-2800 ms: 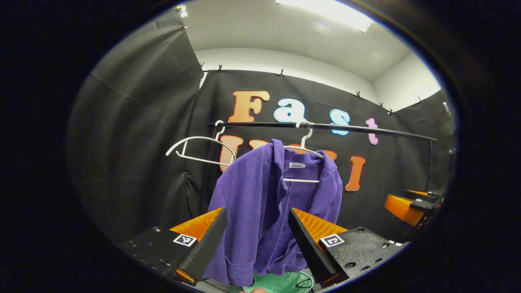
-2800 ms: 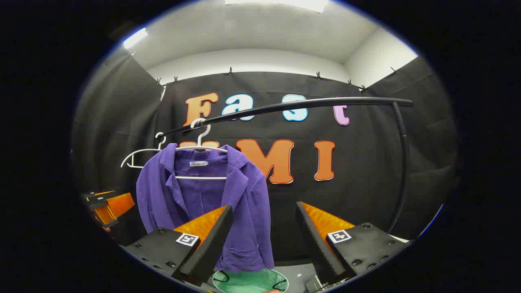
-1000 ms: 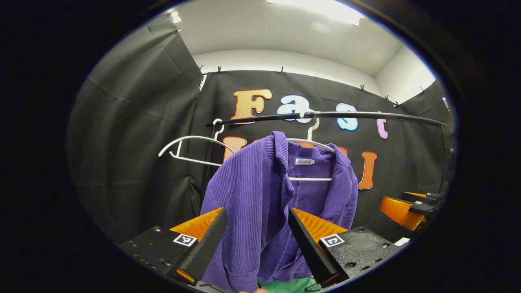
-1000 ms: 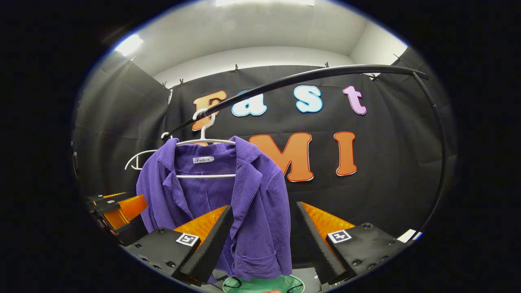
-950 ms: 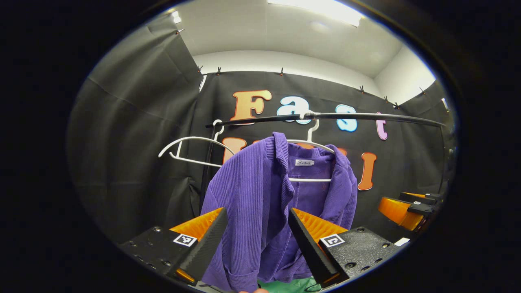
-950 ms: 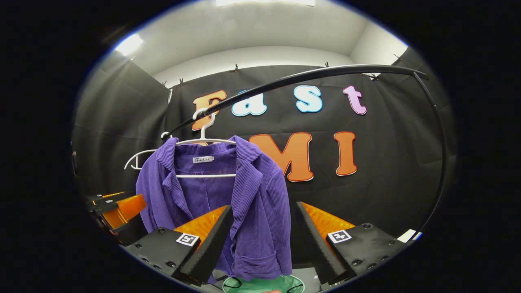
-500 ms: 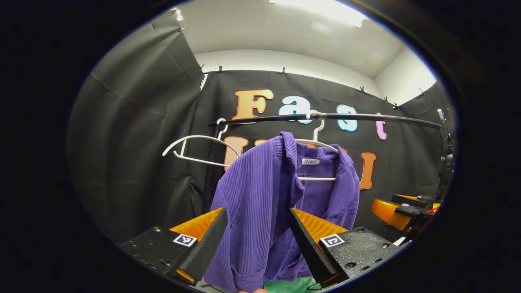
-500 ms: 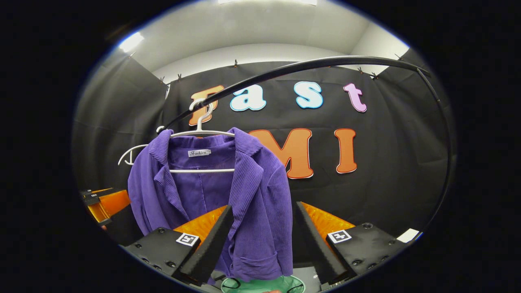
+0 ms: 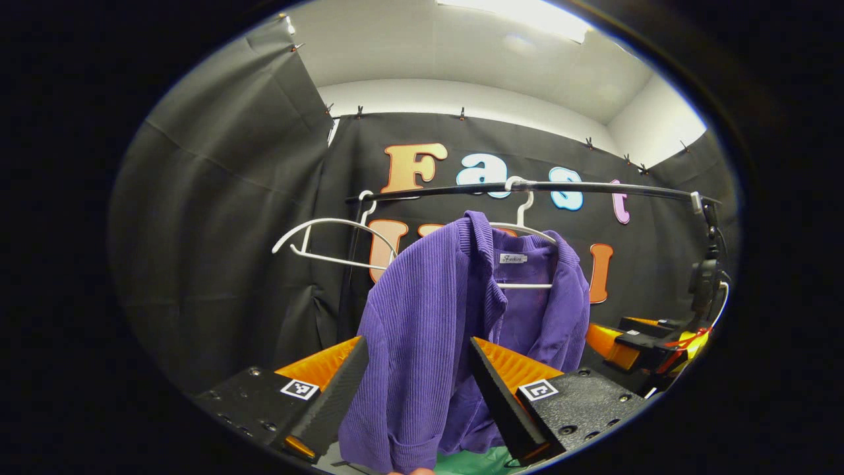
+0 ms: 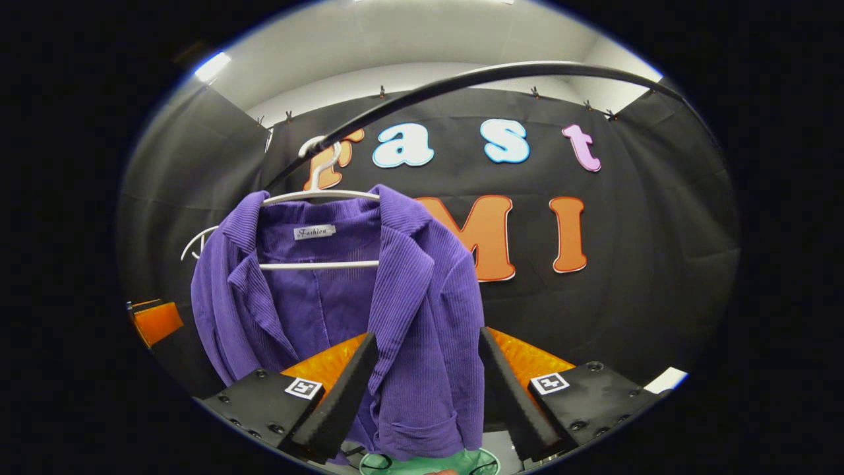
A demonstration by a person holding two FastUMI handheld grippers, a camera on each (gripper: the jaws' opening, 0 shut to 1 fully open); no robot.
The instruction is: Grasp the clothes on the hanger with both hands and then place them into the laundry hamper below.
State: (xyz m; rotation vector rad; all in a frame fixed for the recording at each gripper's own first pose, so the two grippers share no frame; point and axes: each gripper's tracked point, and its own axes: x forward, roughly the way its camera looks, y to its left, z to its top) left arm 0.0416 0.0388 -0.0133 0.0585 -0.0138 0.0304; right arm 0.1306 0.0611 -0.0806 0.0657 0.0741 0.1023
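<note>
A purple ribbed jacket (image 9: 428, 343) (image 10: 395, 303) hangs open on a white hanger (image 9: 527, 227) (image 10: 316, 191) from a black rail (image 9: 593, 190) (image 10: 461, 82). My left gripper (image 9: 415, 389) is open, its fingers framing the jacket's left front panel a little short of the cloth. My right gripper (image 10: 428, 389) is open too, lined up with the jacket's right front panel. The right gripper (image 9: 633, 343) also appears far right in the left gripper view, and the left gripper (image 10: 155, 322) at the left edge of the right gripper view. A green hamper (image 9: 475, 462) (image 10: 422, 464) sits below the jacket's hem.
An empty white hanger (image 9: 330, 241) (image 10: 198, 241) hangs on the rail left of the jacket. The rail's upright post (image 9: 349, 264) stands behind it. Black cloth walls close in the booth on all sides.
Both grippers have moved closer to the jacket, which looks larger between their fingers. The right gripper has come in nearer the jacket's right side. Both stay open.
</note>
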